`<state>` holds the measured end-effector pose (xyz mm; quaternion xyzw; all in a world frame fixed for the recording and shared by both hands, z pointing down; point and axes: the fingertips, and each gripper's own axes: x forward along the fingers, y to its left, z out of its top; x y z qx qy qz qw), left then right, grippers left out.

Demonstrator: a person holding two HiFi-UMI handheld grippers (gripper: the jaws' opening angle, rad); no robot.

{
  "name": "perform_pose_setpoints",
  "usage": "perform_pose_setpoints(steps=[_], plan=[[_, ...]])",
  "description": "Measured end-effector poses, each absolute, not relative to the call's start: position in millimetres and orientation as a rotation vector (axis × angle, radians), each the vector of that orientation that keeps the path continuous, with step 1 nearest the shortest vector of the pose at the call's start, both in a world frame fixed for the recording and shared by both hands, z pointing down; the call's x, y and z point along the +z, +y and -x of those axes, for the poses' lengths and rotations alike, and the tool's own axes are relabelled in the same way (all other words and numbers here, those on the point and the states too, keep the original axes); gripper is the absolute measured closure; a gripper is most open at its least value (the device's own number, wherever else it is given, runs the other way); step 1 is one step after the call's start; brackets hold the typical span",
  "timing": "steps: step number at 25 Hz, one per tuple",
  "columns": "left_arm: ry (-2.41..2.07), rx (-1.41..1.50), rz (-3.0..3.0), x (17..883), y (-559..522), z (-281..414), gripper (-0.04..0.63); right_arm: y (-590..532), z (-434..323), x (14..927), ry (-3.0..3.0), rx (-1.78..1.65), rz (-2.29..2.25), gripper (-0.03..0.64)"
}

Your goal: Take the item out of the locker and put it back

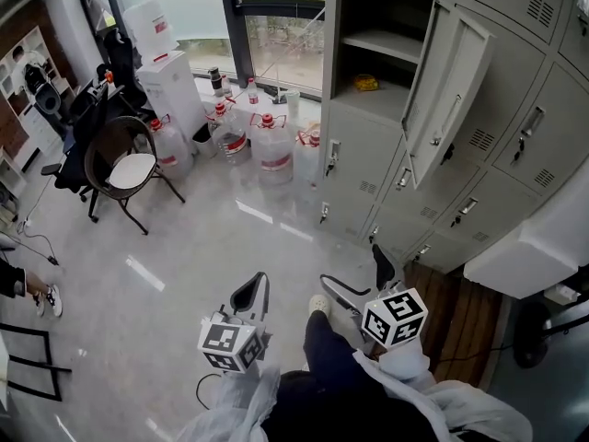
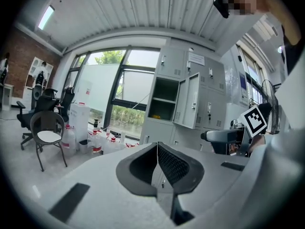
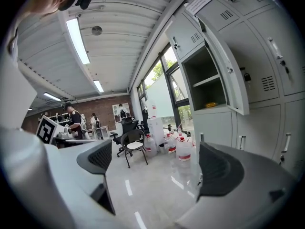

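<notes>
The small yellow item (image 1: 366,83) lies in the open locker (image 1: 391,101) under its shelf, far ahead and well apart from both claws; the right claw (image 1: 357,282), wide open and empty, is nearer than the left claw (image 1: 250,295), closed on nothing.

White crinkled sleeves (image 1: 241,401); dark trousers (image 1: 331,362); pale shoe (image 1: 319,305); left claw (image 1: 252,295) and right claw (image 1: 354,279) grey, black-padded, each topped by a white cube (image 1: 230,344) with black square markers.
</notes>
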<state>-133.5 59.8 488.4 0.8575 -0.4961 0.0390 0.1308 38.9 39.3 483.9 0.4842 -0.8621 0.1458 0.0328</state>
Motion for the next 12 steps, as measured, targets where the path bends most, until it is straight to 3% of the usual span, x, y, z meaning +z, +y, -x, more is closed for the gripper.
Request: perform_pose_setpoints(steps=[12], plan=[[-1.428, 0.105, -2.547, 468.3, -90.4, 100.3, 0.587, -106.9, -67.8, 463.4, -2.679, 0.41, -1.535, 0.046]])
